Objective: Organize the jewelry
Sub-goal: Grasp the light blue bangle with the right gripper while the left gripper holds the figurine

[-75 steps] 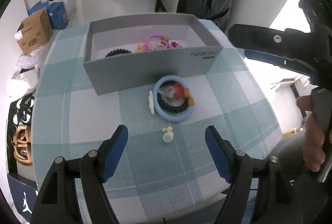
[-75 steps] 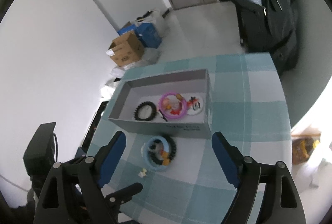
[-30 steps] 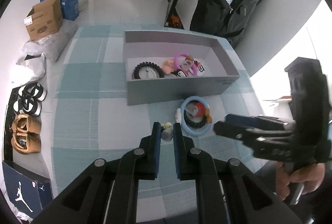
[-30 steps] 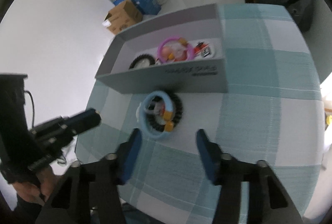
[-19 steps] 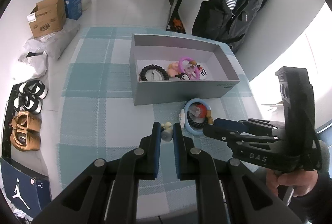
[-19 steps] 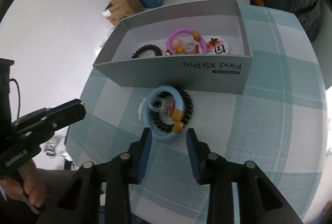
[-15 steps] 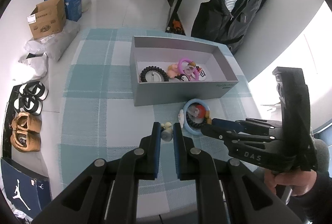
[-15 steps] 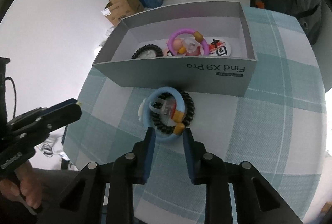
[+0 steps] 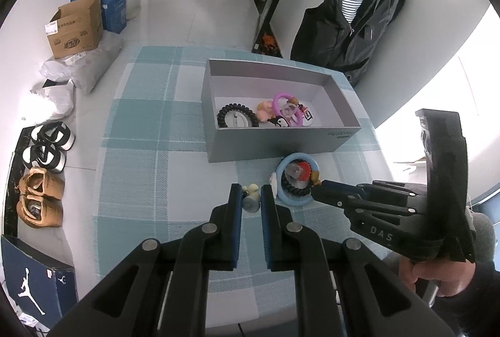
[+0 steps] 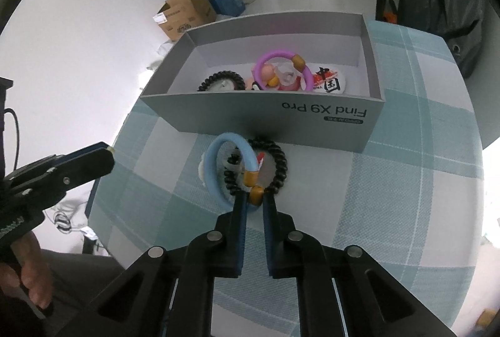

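The blue ring bracelet point(image 10: 218, 168) is clamped at its near edge between the fingers of the right gripper point(image 10: 253, 196), whose jaws have just been closing; the two amber beads point(image 10: 253, 185) on the band sit right at the fingertips. The far arc of the bracelet tilts up, away from the fingers, toward the wall of the grey box point(image 10: 312, 121). Just right of the fingertips and touching the blue band lies a black beaded bracelet point(image 10: 281, 168), with a small red-and-white trinket point(image 10: 261, 160) inside its loop (detail too small to identify).

The left gripper point(image 9: 251, 201) is clenched on a small cream charm point(image 9: 251, 196), the piece showing between the blue pads and protruding a little beyond the tips. In the left wrist view the blue bracelet point(image 9: 295, 199) lies just right of these fingers, with the right gripper's tip point(image 9: 325, 188) touching its near right edge.

Beyond both pairs of fingers stands the open grey box point(image 9: 281, 146) on a teal-and-white checked tablecloth point(image 9: 140, 180). Inside it, from left to right ahead of the fingers: a black coil band point(image 9: 237, 115), a pink figure point(image 9: 264, 112), a purple ring bracelet point(image 9: 287, 109) and a round badge point(image 10: 328, 81) with red and black characters. The box's near wall bears printed lettering, upside down from the right wrist.

A person's hand point(image 9: 434, 277) grips the right gripper's handle at the lower right of the left wrist view. Further out, left of the table: a cardboard carton point(image 9: 75, 31), shoes point(image 9: 40, 174) on the floor and a dark jacket point(image 9: 350, 24) hanging beyond the box.
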{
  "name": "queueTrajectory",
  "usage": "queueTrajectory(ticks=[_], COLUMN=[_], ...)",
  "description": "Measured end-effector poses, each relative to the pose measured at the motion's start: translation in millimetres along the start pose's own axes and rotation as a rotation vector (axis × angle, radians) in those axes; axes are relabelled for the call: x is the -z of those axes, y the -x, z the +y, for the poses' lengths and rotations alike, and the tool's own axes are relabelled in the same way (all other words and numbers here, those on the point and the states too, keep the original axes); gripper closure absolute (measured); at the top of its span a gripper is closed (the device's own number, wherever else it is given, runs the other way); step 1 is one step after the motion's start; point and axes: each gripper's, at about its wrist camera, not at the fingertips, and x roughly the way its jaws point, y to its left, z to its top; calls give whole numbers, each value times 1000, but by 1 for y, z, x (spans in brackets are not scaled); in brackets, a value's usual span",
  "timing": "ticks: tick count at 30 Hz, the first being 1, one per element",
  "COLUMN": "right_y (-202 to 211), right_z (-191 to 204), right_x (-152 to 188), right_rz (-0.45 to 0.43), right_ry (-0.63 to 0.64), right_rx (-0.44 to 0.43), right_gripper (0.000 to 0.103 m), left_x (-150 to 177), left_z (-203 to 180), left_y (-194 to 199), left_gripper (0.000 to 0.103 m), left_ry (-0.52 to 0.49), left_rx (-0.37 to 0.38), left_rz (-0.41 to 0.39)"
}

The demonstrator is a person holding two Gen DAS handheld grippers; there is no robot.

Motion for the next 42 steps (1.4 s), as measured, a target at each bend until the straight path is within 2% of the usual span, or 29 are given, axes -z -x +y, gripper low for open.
queueTrajectory(ticks=[10, 17, 20, 22, 26, 28, 31, 32, 34, 35, 36, 42], right_y=[12, 20, 32, 36, 28, 18, 12, 11, 9, 8, 7, -5], right_z=[15, 13, 7, 6, 5, 7, 10, 13, 20, 24, 30, 49], right_x=[2, 2, 4, 2, 4, 5, 10, 11, 16, 18, 20, 27], right_rz=[-12, -18, -53, -64, -44, -4, 41, 43, 56, 59, 56, 84], right_ry=[46, 18, 8, 8, 7, 16, 40, 61, 103, 124, 153, 273], right_rx=[-82, -138, -171, -170, -131, -111, -140, -135, -144, -145, -140, -42], right_gripper=[95, 96, 103, 103, 103, 100, 100, 98, 84, 70, 63, 63], left_x=[-1, -3, -4, -5, -5, -5, -6, -6, -6, -7, -7, -7], left_z=[3, 4, 5, 5, 4, 4, 5, 5, 7, 8, 9, 13], left_y=[-1, -1, -1, -1, -5, -6, -6, -6, -6, -5, -5, -5], left_gripper=[96, 96, 96, 96, 96, 96, 96, 96, 96, 96, 96, 96], left_ry=[11, 29, 32, 32, 35, 36, 40, 43, 55, 60, 66, 84], left_rx=[0, 2, 4, 3, 5, 6, 4, 5, 10, 14, 17, 22], left_rz=[2, -3, -10, -11, -2, 4, 6, 6, 5, 4, 2, 4])
